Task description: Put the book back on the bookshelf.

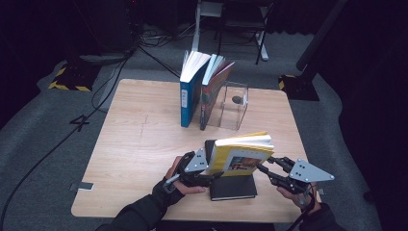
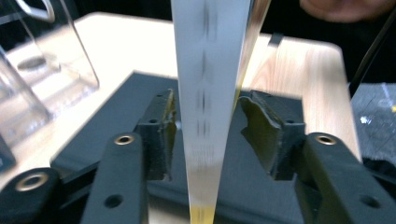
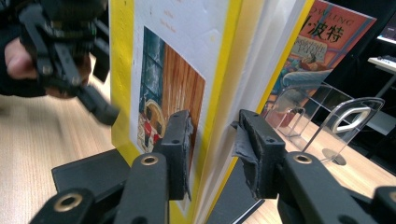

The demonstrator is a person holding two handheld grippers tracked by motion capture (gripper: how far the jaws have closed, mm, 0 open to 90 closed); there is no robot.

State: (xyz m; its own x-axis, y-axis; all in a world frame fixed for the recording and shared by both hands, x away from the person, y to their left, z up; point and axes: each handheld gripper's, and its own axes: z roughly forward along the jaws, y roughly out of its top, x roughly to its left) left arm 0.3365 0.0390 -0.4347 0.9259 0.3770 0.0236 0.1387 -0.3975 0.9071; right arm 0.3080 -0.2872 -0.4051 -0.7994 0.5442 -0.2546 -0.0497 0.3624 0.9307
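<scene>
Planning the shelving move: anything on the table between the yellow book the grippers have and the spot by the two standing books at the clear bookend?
Nothing visible. The yellow book is held above the black book; bare table lies between it and the blue book, the red-covered book and the clear bookend.

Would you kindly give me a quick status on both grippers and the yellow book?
Left gripper and right gripper straddle the yellow book, jaws open, one per end. Book upright above the black book. Clear bookend and two standing books behind, apart.
</scene>
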